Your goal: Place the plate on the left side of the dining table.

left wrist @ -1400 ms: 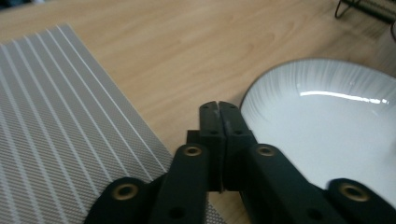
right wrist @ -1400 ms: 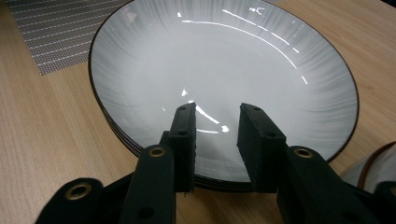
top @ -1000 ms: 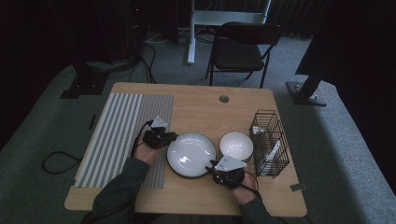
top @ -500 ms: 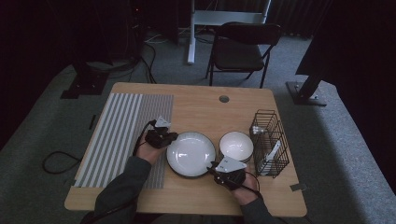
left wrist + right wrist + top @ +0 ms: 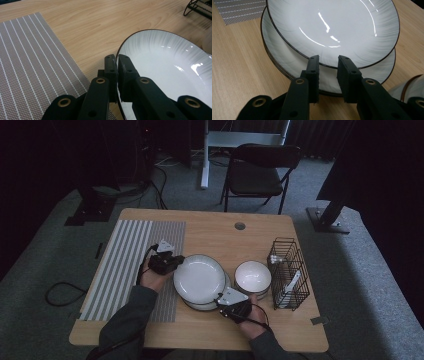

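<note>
At centre frame, left claw (image 5: 116,65) grips top plate (image 5: 199,278); right claw (image 5: 328,65) is open. We advise lifting level, clear of stack (image 5: 287,65).

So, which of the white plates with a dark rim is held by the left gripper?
The top white dark-rimmed plate, tilted above the stack. The left gripper is shut on its rim. The lower plates lie flat on the wooden table.

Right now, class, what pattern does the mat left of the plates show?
The mat is grey-brown weave with thin white stripes, clearest in the left gripper view.
</note>
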{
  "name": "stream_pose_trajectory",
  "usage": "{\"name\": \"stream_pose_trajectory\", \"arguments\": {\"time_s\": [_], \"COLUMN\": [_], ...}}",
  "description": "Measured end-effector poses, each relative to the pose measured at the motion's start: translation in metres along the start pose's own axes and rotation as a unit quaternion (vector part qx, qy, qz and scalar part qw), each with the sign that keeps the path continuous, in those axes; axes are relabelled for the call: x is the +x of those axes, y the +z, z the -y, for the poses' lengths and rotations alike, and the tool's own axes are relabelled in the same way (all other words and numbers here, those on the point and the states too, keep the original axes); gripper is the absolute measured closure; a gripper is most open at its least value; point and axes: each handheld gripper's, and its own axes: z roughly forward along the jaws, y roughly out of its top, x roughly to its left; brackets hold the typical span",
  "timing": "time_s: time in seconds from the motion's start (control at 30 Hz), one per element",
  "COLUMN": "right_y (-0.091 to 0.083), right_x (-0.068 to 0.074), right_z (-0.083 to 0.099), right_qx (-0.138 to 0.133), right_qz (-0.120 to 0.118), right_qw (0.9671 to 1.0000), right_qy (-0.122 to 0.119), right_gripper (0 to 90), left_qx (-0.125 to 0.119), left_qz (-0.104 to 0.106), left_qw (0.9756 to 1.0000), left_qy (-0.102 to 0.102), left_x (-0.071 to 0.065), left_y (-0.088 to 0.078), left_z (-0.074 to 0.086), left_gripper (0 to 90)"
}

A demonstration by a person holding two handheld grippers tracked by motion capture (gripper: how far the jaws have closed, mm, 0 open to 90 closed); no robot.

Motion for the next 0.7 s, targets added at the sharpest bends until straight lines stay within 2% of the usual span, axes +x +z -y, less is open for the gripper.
{"name": "stream_pose_trajectory", "arguments": {"time_s": [0.07,0.17,0.23,0.27,0.37,0.47,0.57,0.7], "right_y": [0.0,0.0,0.001,0.001,0.001,0.001,0.001,0.001], "right_x": [0.0,-0.001,-0.001,-0.001,-0.002,-0.002,-0.002,-0.002], "right_z": [0.0,0.0,0.0,0.0,0.0,0.0,0.0,0.0], "right_qx": [0.0,0.0,0.0,0.0,0.0,0.0,0.0,-0.001], "right_qz": [-0.003,-0.003,-0.003,-0.003,-0.003,-0.004,-0.003,-0.003], "right_qw": [1.0,1.0,1.0,1.0,1.0,1.0,1.0,1.0], "right_qy": [0.001,0.004,0.004,0.005,0.004,0.004,0.004,0.003], "right_gripper": [70.8,70.8,70.8,70.9,71.0,71.1,71.2,71.2], "left_qx": [-0.002,-0.002,-0.002,0.005,0.012,0.024,0.02,0.021], "left_qz": [0.009,0.023,0.023,0.029,0.039,0.044,0.052,0.062], "left_qw": [1.0,0.9996,0.9996,0.9993,0.9985,0.9979,0.9968,0.9955], "left_qy": [-0.005,-0.013,-0.013,-0.022,-0.037,-0.042,-0.058,-0.068], "left_x": [0.001,-0.001,-0.001,-0.003,-0.001,0.0,0.003,0.006], "left_y": [0.001,0.007,0.007,0.014,0.017,0.021,0.023,0.023], "left_z": [0.001,0.002,0.002,0.004,0.006,0.008,0.01,0.01], "left_gripper": [84.4,70.6,69.8,66.0,65.9,66.6,69.4,72.1]}}
